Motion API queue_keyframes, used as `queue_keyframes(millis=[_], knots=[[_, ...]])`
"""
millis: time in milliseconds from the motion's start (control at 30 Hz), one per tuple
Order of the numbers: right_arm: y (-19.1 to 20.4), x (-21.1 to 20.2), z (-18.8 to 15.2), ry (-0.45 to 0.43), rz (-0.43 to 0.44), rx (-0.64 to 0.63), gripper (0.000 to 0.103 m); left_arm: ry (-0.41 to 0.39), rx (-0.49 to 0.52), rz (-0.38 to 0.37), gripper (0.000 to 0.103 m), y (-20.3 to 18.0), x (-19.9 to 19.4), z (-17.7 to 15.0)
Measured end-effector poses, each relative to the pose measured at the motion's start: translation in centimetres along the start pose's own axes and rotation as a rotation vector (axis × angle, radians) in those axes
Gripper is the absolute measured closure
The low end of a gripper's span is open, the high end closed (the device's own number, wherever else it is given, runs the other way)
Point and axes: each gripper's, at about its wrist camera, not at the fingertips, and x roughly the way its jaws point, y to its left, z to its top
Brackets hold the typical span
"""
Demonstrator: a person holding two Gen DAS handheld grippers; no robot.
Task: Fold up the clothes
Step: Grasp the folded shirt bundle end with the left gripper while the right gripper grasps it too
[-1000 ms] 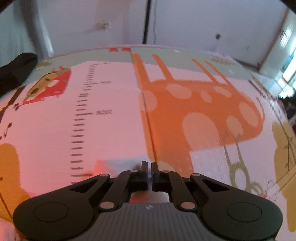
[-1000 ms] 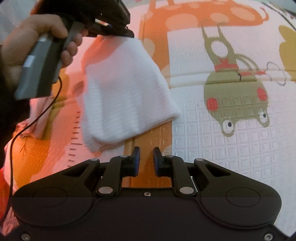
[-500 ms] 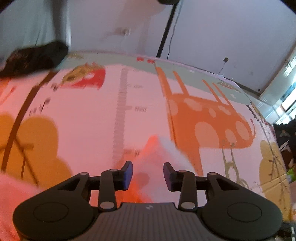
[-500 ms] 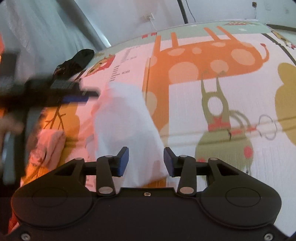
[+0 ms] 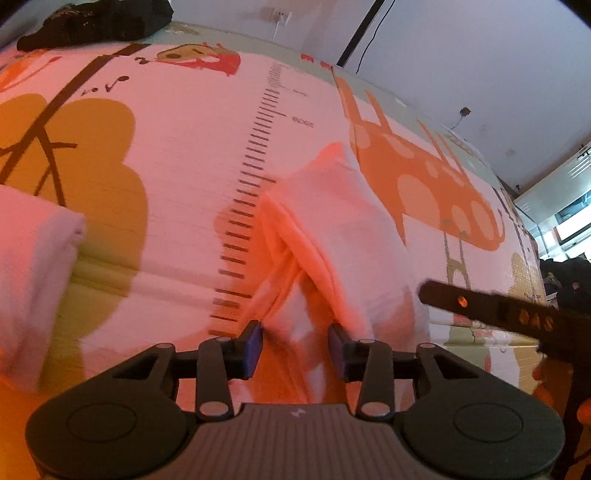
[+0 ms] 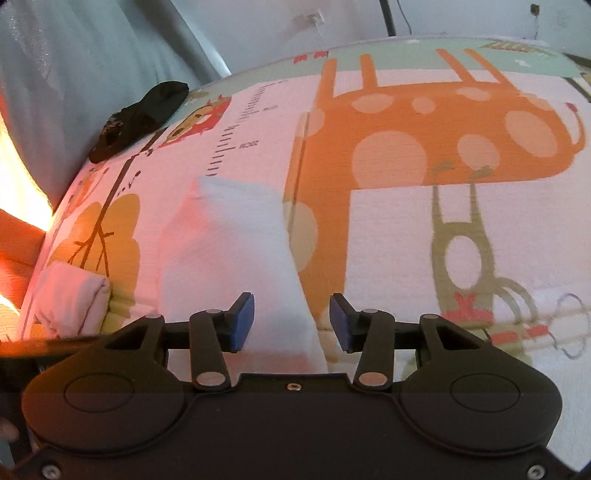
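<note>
A folded white garment (image 5: 332, 240) lies flat on the cartoon play mat (image 5: 207, 155). My left gripper (image 5: 295, 345) hovers over its near end. The jaws are opening, and the cloth lies below the gap with no pad pressing on it. In the right wrist view the same white garment (image 6: 229, 251) stretches away from my right gripper (image 6: 291, 321), which is open above its near right corner and holds nothing. A black bar of the right gripper (image 5: 517, 314) crosses the right edge of the left wrist view.
A folded pink cloth (image 5: 33, 266) (image 6: 70, 299) sits left of the white garment. A black garment (image 5: 96, 22) (image 6: 140, 114) lies at the mat's far left corner. A wall with a socket and cables stands behind the mat. The giraffe-printed part of the mat (image 6: 424, 129) is bare.
Both grippers went from nearly shut to open and let go of the white garment. Both drew back from it, and it now lies folded on the mat in front of them.
</note>
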Motion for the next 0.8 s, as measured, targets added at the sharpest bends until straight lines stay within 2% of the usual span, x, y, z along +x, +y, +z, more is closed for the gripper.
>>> queue_keyframes(millis=[233, 467, 667, 733, 767, 800], knots=[[-0.4, 2.7, 1.0, 0.044, 0.043, 0.036, 0.058, 0.001, -0.029, -0.036, 0.058, -0.7, 0.7, -0.1], [-1.6, 4.4, 0.7, 0.086, 0.088, 0.107, 0.049, 0.022, -0.05, -0.06, 0.058, 0.1, 1.8, -0.7], [-2.0, 4.7, 0.2, 0.087, 0.095, 0.122, 0.05, 0.019, -0.067, -0.068, 0.057, 0.2, 2.2, -0.7], [-1.7, 4.7, 0.0, 0.078, 0.079, 0.109, 0.053, 0.014, -0.075, -0.067, 0.058, 0.1, 2.3, -0.8], [-1.5, 4.6, -0.1, 0.073, 0.071, 0.1, 0.055, 0.011, -0.08, -0.065, 0.063, 0.1, 2.3, -0.8], [-1.2, 4.5, -0.1, 0.068, 0.066, 0.094, 0.058, 0.01, -0.083, -0.064, 0.072, 0.2, 2.4, -0.8]])
